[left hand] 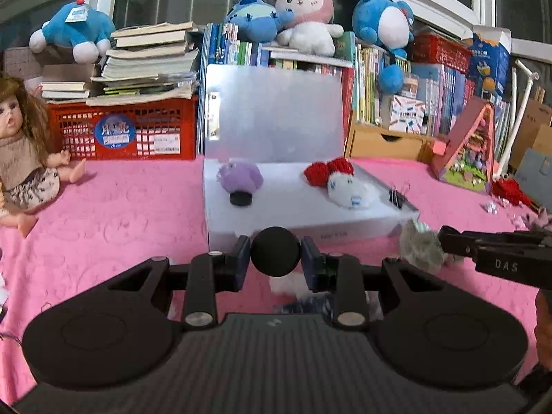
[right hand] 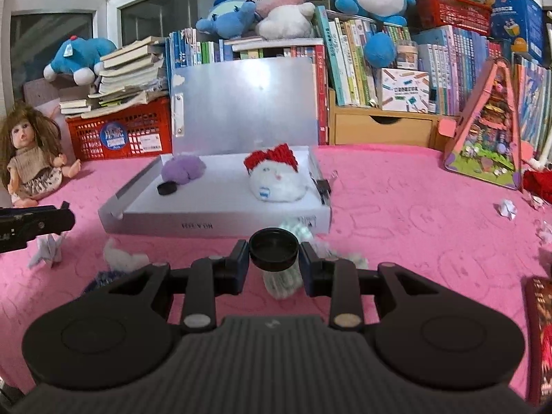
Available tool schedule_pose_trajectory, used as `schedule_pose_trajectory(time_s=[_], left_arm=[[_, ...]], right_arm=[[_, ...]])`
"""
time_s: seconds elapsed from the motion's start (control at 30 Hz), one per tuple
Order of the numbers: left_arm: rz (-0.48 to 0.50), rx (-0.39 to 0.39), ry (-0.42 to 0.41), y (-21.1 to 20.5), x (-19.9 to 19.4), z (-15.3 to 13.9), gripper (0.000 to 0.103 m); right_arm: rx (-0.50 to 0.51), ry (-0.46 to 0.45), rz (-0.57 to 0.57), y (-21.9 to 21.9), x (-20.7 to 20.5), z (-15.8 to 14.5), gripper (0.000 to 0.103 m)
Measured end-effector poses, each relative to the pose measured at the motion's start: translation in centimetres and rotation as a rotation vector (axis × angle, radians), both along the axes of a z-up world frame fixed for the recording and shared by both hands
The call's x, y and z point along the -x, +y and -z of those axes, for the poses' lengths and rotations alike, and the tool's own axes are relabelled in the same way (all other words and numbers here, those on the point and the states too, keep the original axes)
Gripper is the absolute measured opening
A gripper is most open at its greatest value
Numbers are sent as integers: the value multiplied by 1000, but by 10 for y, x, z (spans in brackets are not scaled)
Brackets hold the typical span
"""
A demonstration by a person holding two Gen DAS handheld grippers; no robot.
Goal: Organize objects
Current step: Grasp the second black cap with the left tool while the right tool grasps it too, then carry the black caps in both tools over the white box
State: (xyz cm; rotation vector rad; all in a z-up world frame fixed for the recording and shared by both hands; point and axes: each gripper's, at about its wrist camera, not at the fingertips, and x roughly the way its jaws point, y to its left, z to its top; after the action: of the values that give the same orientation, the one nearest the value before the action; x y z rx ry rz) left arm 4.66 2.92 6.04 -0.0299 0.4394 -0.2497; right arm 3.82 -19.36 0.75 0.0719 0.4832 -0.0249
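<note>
our left gripper (left hand: 275, 257) pinches a black ball (left hand: 275, 252) between its pads; our right gripper (right hand: 274, 254) pinches a small black-lidded jar (right hand: 274, 249), upright, mouth side up. straight ahead of both sits the open white box (right hand: 220, 219), just beyond the fingertips, its long side running across our view. inside it lie a purple plush (right hand: 183, 169), a black disc (right hand: 167, 188) and a white plush with a red bow (right hand: 276, 176). free floor shows between the two plushes, so both loads probably travel forward over the front wall; neither arm looks nearer.

doll (left hand: 24, 158) cut by left edge; box print (right hand: 196, 226) unreadable.
</note>
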Motion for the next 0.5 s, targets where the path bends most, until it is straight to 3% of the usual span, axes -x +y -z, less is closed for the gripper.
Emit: schedule_pose_trajectory(time_s=[0.33,0.5], left_arm=[[-11,-10,-25,-12,-60,-19,37],[-19,4,0,-15,-96,-17,37]], right_arm=[[-36,-6,-43,2,-54,-21,36],[-72,23,-71,3,-86,-22,36]])
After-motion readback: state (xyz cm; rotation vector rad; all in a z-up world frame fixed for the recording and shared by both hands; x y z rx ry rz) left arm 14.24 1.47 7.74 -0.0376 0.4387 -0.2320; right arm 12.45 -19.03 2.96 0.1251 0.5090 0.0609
